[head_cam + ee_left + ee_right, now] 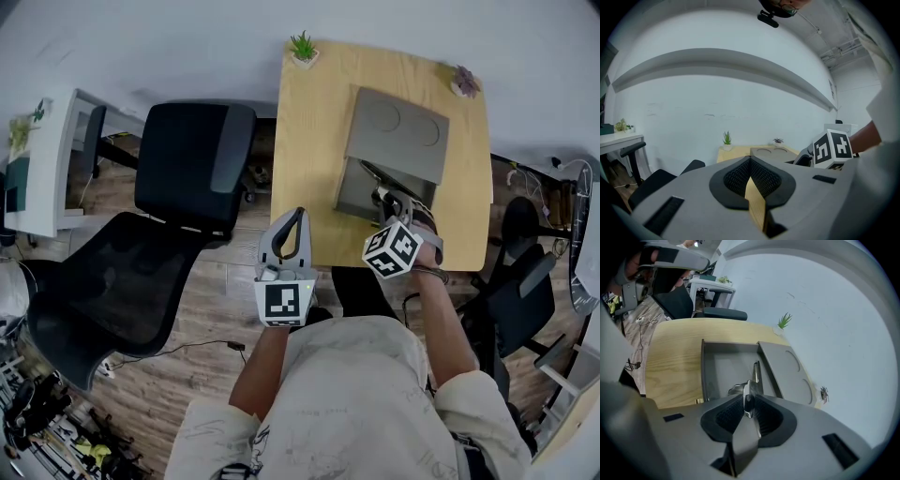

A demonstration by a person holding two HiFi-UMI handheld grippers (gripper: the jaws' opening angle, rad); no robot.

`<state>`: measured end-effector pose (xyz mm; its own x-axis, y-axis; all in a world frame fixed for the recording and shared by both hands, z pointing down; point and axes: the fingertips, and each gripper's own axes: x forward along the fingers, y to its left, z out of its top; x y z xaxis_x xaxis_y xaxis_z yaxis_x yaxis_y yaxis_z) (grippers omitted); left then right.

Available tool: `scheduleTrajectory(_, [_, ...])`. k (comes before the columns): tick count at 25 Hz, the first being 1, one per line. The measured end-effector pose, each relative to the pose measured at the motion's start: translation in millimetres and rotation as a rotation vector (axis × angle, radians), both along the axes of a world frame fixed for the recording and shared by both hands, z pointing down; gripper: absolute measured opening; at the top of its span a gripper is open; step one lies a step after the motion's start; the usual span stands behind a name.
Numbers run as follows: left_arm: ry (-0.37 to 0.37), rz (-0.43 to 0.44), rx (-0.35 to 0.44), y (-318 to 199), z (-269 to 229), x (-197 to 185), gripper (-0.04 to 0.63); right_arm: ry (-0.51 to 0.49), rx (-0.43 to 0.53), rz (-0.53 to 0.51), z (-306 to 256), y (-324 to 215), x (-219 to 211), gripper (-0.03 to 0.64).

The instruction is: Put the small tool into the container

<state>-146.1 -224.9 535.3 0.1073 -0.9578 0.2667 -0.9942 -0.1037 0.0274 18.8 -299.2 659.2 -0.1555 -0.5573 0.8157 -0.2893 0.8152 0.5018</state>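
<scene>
1. The wooden tabletop carries a grey container whose lid lies folded back toward 12 o'clock, with two round recesses showing on the lid.
2. The right hand-held gripper reaches down at a slant over the container's near edge, at about 5 o'clock from the tray's middle. Its marker cube faces the head camera.
3. In the right gripper view, the right hand-held gripper is grasping the small tool. The jaws stand only as far apart as the tool's near end, which sits pinched between the pad tips.
4. The small tool is a slim metal piece that slopes away from the jaws over the container's open tray, close to the edge where the lid joins. Whether its far end touches the tray floor cannot be told.
5. The left hand-held gripper hangs over the tabletop's near left corner, at about 7 o'clock from the container and well apart from it.
6. In the left gripper view, the left hand-held gripper is clenched, its tips meeting with nothing between them.
7. A green potted plant stands at 11 o'clock from the container, and a purplish plant at 1 o'clock.
8. A black office chair stands at 9 o'clock from the tabletop.
</scene>
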Motion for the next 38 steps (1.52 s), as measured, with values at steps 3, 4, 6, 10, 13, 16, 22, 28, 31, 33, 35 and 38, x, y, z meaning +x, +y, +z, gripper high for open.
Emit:
scheduleTrajectory(3, [0.002,-0.001,0.001,1,1,1,0.006,-0.004,0.000,-0.001,0,0,0,0.087])
scheduleTrajectory(4, [0.004,-0.001,-0.001,1,1,1,0.005,-0.002,0.001,-0.002,0,0,0,0.087])
scheduleTrajectory(6, [-0.001,0.002,0.006,1,0,2,0.005,0.001,0.003,-0.005,1,1,0,0.089])
scheduleTrajectory(10, [-0.004,0.006,0.012,0,-2,2,0.005,-0.002,0.000,-0.008,0,0,-1,0.089])
scheduleTrajectory(13, [-0.005,0.005,0.015,1,-3,3,0.006,-0.009,-0.006,-0.008,1,1,0,0.097])
scheduleTrajectory(16, [0.009,0.002,-0.015,4,0,3,0.005,-0.011,-0.012,-0.009,2,3,0,0.112])
scheduleTrajectory(22, [-0.012,0.016,0.024,3,-8,3,0.006,-0.038,-0.023,0.002,-1,8,0,0.130])
scheduleTrajectory(28, [-0.013,0.024,0.018,7,-9,6,0.006,-0.052,-0.027,0.000,-6,12,1,0.138])
scheduleTrajectory(31, [-0.017,0.029,0.033,8,-13,7,0.006,-0.059,-0.027,0.002,-8,15,1,0.140])
scheduleTrajectory(33, [-0.015,0.031,0.028,11,-13,8,0.006,-0.064,-0.024,0.005,-10,17,1,0.140])
scheduleTrajectory(35, [-0.019,0.035,0.030,13,-14,9,0.005,-0.072,-0.019,0.010,-13,19,1,0.141])
scheduleTrajectory(38, [-0.025,0.042,0.047,15,-18,10,0.005,-0.084,-0.011,0.019,-17,23,3,0.141])
